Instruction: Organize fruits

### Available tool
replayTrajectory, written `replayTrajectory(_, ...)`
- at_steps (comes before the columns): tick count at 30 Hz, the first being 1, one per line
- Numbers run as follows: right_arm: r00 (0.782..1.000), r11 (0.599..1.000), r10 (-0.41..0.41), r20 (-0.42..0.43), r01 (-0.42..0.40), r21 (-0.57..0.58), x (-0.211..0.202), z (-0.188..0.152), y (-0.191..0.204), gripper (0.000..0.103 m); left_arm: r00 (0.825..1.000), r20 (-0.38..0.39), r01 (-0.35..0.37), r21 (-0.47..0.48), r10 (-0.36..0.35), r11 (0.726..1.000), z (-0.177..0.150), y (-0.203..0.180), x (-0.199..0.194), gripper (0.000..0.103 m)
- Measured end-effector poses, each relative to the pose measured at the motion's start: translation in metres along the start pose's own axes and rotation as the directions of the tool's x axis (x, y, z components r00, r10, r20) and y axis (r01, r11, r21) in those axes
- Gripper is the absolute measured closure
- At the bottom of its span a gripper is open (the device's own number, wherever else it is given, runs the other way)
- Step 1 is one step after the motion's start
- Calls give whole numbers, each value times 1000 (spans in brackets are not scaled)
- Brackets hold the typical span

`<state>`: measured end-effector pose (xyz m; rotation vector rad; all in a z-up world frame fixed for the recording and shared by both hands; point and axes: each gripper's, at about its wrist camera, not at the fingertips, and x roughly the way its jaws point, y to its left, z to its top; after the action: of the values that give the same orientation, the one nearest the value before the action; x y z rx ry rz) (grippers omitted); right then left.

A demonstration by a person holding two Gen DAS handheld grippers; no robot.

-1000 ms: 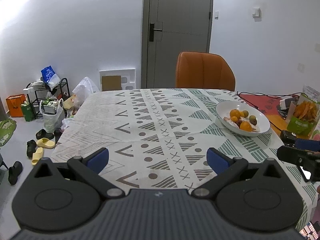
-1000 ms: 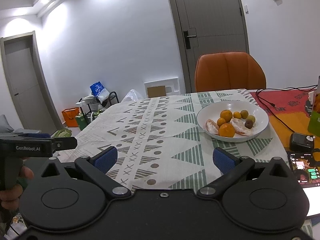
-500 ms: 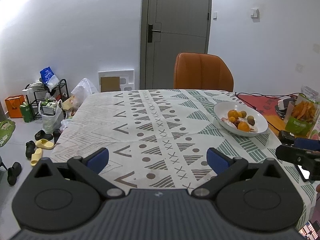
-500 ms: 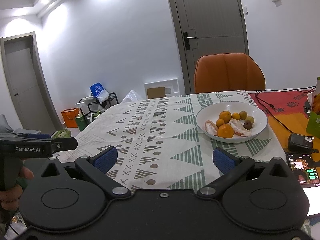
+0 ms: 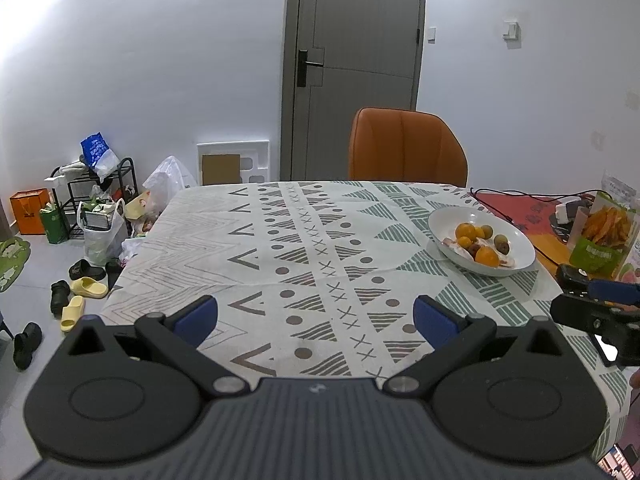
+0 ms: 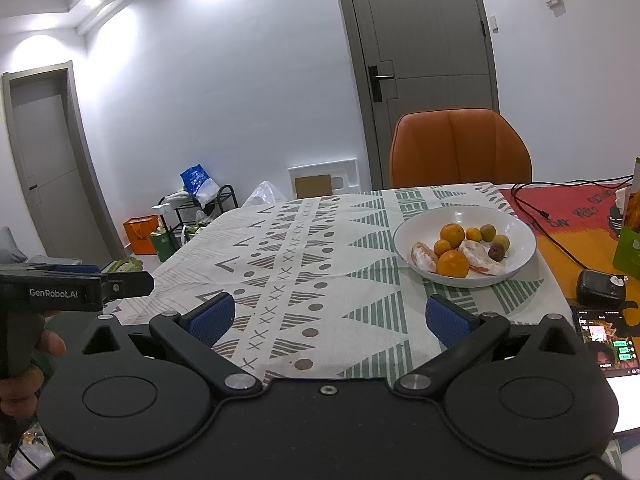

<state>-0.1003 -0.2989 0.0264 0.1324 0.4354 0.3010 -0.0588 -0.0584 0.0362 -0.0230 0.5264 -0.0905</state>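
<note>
Both claws, left claw and right claw, gape wide and empty above the counter, touching nothing, fruits sitting in the white bowl ahead-right.

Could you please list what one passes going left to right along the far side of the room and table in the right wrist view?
Orange bag → black rack → white foam panel → orange chair → white bowl of fruit → black cable.
</note>
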Motion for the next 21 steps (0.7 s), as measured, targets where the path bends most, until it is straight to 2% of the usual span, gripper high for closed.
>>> replayTrajectory(21,1000,1000,-3,-6,3,-2,1,-2,-1,0,1000,-7,11,-6,-11,1000,-4,1,4,0)
